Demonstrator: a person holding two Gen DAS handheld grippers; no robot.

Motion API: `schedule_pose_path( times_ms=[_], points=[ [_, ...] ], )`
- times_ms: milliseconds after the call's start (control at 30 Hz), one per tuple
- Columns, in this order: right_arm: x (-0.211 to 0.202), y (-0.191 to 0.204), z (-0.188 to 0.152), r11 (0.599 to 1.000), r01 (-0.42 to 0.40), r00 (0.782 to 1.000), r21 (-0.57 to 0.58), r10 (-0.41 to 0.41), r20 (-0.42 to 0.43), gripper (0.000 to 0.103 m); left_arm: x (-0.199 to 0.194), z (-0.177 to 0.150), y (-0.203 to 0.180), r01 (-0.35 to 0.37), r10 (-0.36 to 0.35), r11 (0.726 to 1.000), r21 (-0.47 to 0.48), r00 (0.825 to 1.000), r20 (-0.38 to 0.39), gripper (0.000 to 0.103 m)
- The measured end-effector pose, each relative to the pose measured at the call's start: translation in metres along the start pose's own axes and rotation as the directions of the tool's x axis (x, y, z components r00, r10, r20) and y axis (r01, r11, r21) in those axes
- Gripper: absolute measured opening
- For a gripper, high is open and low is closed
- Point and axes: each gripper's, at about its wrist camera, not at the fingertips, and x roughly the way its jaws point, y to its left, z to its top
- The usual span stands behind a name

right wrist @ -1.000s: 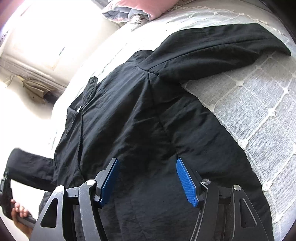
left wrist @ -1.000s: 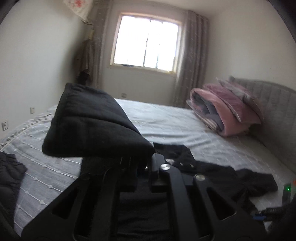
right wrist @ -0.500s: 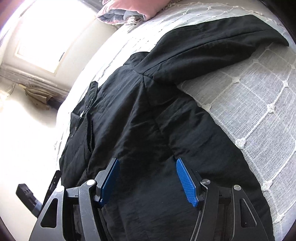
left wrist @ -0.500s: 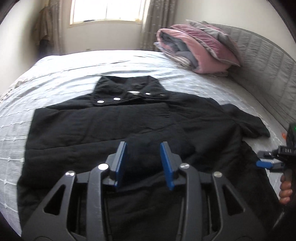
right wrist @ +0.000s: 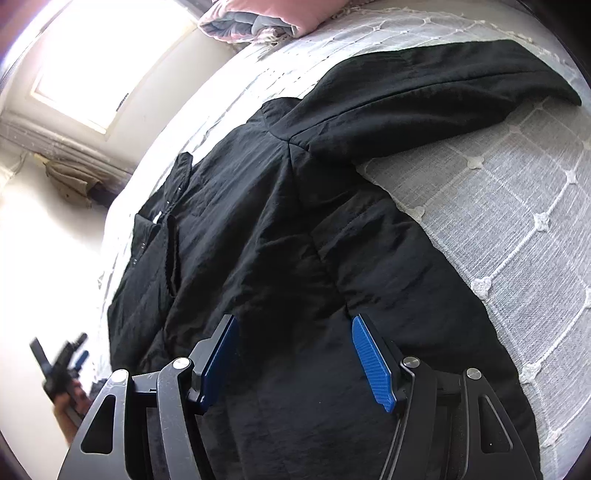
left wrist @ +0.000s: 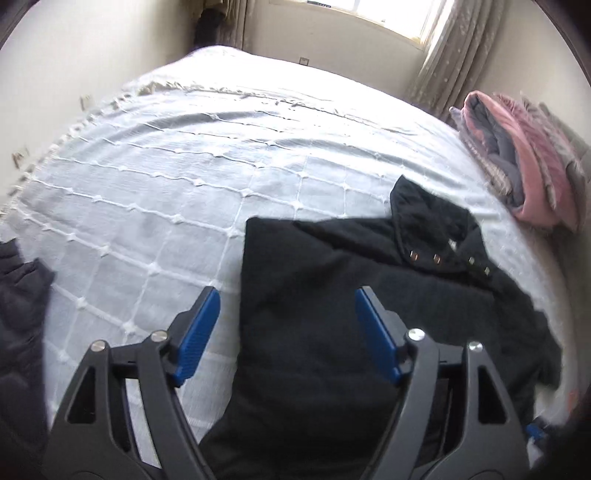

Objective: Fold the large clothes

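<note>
Our left gripper [left wrist: 284, 332] has just been opening and grips nothing, its pads apart above the folded left edge of the black jacket [left wrist: 332, 295] on the bed [left wrist: 184, 166]. Our right gripper [right wrist: 295, 354] hangs half-open and empty over the jacket's body. Next, we judge, comes the far sleeve [right wrist: 424, 85]: we should pinch near its cuff and carry it across flat.

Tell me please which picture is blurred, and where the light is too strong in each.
Left wrist view: smeared overall, the black jacket soft at its edges, the window burnt out to white. Right wrist view: the jacket sharp, the window overexposed, and only the left gripper at the lower left blurred.
</note>
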Motion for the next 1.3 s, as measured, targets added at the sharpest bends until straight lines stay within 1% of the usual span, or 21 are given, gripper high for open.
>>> schedule_pose_path(
  times_ms=[67,167,267,333,367,400,433,467,500,567,600,667,733,900,967,1000,1133,1167,1200,1267,1300],
  points=[
    [0.003,0.004,0.0,1.0,0.022,1.0,-0.01,-0.022,0.004,0.065,0.021,0.016,0.002,0.033,-0.033,0.999,-0.013,0.999,-0.027,0.077],
    [0.009,0.01,-0.001,0.999,0.027,1.0,-0.021,-0.027,-0.002,0.065,0.068,0.036,0.0,0.029,-0.029,1.0,0.0,0.995,-0.095,0.077],
    [0.013,0.018,-0.001,0.999,0.02,1.0,-0.043,-0.02,-0.016,0.065,0.109,0.04,0.006,-0.022,0.022,1.0,0.003,0.983,-0.181,0.077],
    [0.015,0.022,0.001,0.998,0.018,1.0,-0.059,-0.019,-0.022,0.065,0.126,0.036,0.01,-0.014,0.01,1.0,-0.016,0.972,-0.235,0.076],
    [0.015,0.023,0.002,0.998,0.021,1.0,-0.065,-0.022,-0.019,0.065,0.134,0.032,0.01,-0.007,0.0,1.0,-0.026,0.968,-0.25,0.07],
    [0.015,0.025,0.003,0.997,0.029,0.999,-0.07,-0.03,-0.013,0.065,0.134,0.031,0.008,-0.011,0.005,1.0,-0.026,0.973,-0.231,0.054],
    [0.015,0.026,0.003,0.996,0.04,0.999,-0.074,-0.04,-0.005,0.065,0.133,0.03,0.004,-0.014,0.009,1.0,-0.021,0.977,-0.212,0.045],
    [0.015,0.027,0.004,0.996,0.051,0.999,-0.078,-0.051,0.002,0.065,0.132,0.029,-0.002,-0.022,0.02,1.0,-0.008,0.979,-0.204,0.032],
    [0.017,0.028,0.004,0.995,0.061,0.998,-0.081,-0.061,0.006,0.065,0.129,0.028,-0.007,-0.038,0.038,0.999,0.001,0.98,-0.195,0.025],
    [0.019,0.029,0.003,0.995,0.066,0.998,-0.079,-0.066,0.005,0.065,0.123,0.029,-0.013,-0.069,0.069,0.998,0.004,0.984,-0.164,0.02],
    [0.021,0.029,0.002,0.995,0.067,0.998,-0.077,-0.067,0.005,0.065,0.114,0.032,-0.014,-0.088,0.089,0.996,0.013,0.989,-0.121,0.019],
    [0.025,0.032,0.001,0.994,0.071,0.997,-0.082,-0.071,0.002,0.065,0.102,0.037,-0.02,-0.121,0.123,0.992,0.041,0.991,-0.056,0.018],
    [0.027,0.034,-0.001,0.993,0.072,0.997,-0.094,-0.072,-0.002,0.065,0.095,0.043,-0.022,-0.163,0.164,0.985,0.055,0.986,-0.015,0.018],
    [0.03,0.035,-0.001,0.992,0.074,0.997,-0.103,-0.073,0.007,0.065,0.086,0.052,0.002,-0.255,0.254,0.967,0.022,0.967,0.028,0.017],
    [0.028,0.033,-0.001,0.992,0.075,0.997,-0.105,-0.074,0.011,0.065,0.095,0.047,0.012,-0.234,0.234,0.972,0.037,0.972,-0.009,0.017],
    [0.027,0.032,-0.001,0.991,0.078,0.997,-0.104,-0.077,0.015,0.065,0.099,0.041,0.014,-0.231,0.232,0.972,0.039,0.973,-0.011,0.018],
    [0.026,0.029,-0.001,0.989,0.099,0.995,-0.112,-0.097,0.024,0.065,0.098,0.03,0.007,-0.255,0.252,0.964,0.071,0.967,0.043,0.026],
    [0.028,0.028,-0.002,0.988,0.103,0.995,-0.115,-0.101,0.023,0.065,0.093,0.033,0.007,-0.255,0.252,0.964,0.073,0.967,0.043,0.031],
    [0.028,0.027,-0.003,0.988,0.105,0.994,-0.116,-0.104,0.02,0.065,0.086,0.038,0.009,-0.244,0.242,0.968,0.062,0.969,0.041,0.033],
    [0.029,0.025,-0.004,0.986,0.117,0.993,-0.115,-0.115,0.02,0.065,0.066,0.044,0.016,-0.183,0.181,0.983,0.026,0.982,0.051,0.036],
    [0.03,0.024,-0.003,0.986,0.123,0.992,-0.113,-0.121,0.02,0.065,0.051,0.045,0.019,-0.163,0.162,0.987,0.008,0.985,0.065,0.038]
  ],
)
